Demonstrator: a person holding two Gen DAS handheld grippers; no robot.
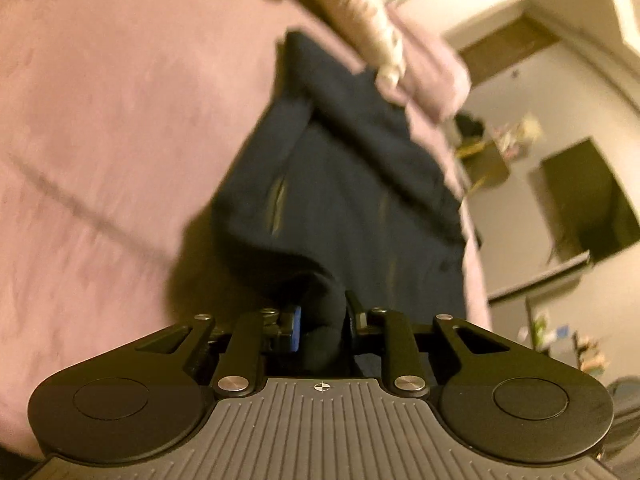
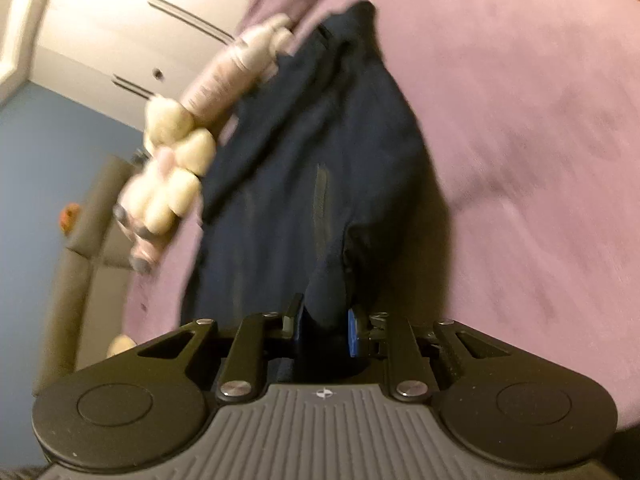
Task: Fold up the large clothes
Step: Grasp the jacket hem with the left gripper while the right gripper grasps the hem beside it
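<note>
So this looks like the start of a fold: both claws have a pinch of the near end of a dark navy garment (image 1: pixel 352 184) and that end is coming up off the bed (image 1: pixel 100 120), which has a pinkish-purple cover. The left claw (image 1: pixel 320 320) is clamped narrow on a bunched wad of the fabric, and the right claw (image 2: pixel 324 320) is doing the same on its own corner, blue pads pressing cloth on both sides. The rest of the garment lies stretched away from the claws across the bed, far end still flat.

Next move is probably carrying the held edge up and over toward the far end, keeping both corners level so the crease comes out straight. Grip looks a bit bunchy, so it could slip.

Room-wise: lots of bare bed on one side. On the other side, a cream plush toy (image 2: pixel 172 176) lies right along the garment's long edge, touching or nearly so, and the mattress edge is just past it. Worth steering the fold away from that side.
</note>
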